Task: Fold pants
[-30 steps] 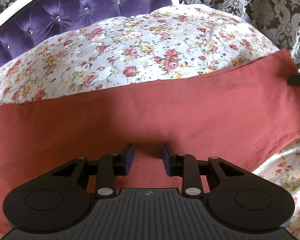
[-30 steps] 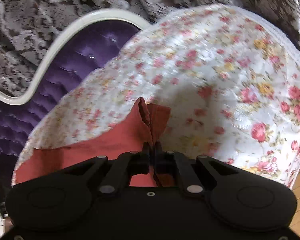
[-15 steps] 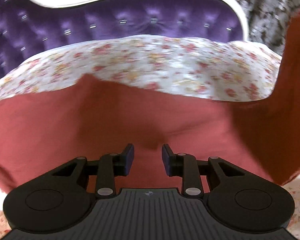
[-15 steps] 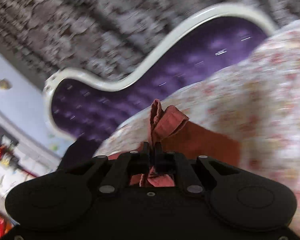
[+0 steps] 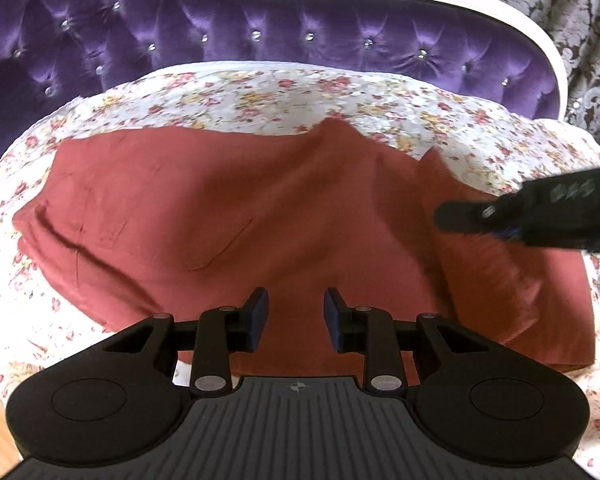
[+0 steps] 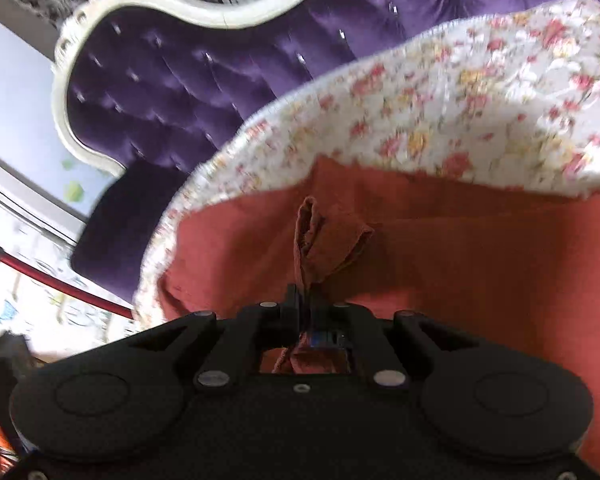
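My right tongs (image 6: 306, 300) pinch the pants (image 5: 236, 208) hem to fold it over; left tongs (image 5: 294, 314) gape empty above them.

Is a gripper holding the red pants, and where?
The right gripper pinches a bunched edge of the pants. The left gripper is open, holding nothing.

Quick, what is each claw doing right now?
Left gripper: open, holding nothing, above the red pants.
Right gripper: closed on a bunch of the pants.
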Demonstrator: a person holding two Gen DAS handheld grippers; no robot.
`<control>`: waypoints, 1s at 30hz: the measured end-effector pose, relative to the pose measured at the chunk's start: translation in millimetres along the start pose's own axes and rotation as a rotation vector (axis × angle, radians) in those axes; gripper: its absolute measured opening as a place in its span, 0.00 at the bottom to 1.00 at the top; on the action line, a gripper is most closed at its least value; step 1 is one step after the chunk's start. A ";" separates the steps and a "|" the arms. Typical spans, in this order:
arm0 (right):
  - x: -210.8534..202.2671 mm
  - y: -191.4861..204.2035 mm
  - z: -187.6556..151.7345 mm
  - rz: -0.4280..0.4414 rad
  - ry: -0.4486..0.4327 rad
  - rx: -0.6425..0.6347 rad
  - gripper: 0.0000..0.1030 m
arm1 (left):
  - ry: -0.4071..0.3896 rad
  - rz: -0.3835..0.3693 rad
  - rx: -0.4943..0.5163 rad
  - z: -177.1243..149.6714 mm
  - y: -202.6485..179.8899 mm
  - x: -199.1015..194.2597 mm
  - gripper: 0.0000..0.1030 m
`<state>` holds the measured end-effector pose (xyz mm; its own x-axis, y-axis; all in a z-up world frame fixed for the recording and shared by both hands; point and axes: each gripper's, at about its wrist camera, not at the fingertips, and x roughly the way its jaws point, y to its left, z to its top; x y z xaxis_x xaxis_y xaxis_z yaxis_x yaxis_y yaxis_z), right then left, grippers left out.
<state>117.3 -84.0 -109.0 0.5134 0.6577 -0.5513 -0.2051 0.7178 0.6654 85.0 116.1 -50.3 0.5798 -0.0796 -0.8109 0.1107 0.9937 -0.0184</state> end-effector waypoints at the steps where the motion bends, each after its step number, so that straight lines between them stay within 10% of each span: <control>1: 4.9 0.5 -2.6 -0.003 -0.002 -0.007 0.13 | -0.001 -0.001 -0.006 0.1 0.8 -0.8 0.29; 7: 5.7 12.8 -8.7 0.061 -0.028 -0.094 0.51 | -0.025 -0.045 -0.031 3.4 2.8 -11.4 0.29; 12: -49.1 0.2 -6.5 0.069 -0.187 -0.077 0.51 | -0.072 -0.077 -0.018 12.6 -9.2 -21.5 0.29; 21: -125.2 -96.3 -31.4 -0.348 -0.325 0.066 0.55 | 0.021 -0.119 0.069 8.8 -53.2 25.8 0.29; 30: -102.6 -120.0 -42.3 -0.281 -0.300 0.068 0.56 | 0.069 -0.093 0.100 -8.7 -57.1 48.1 0.29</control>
<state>54.1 -228.0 -153.6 0.7637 0.3352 -0.5517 0.0282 0.8365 0.5472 99.5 56.2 -93.3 0.5068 -0.1623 -0.8466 0.2438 0.9690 -0.0398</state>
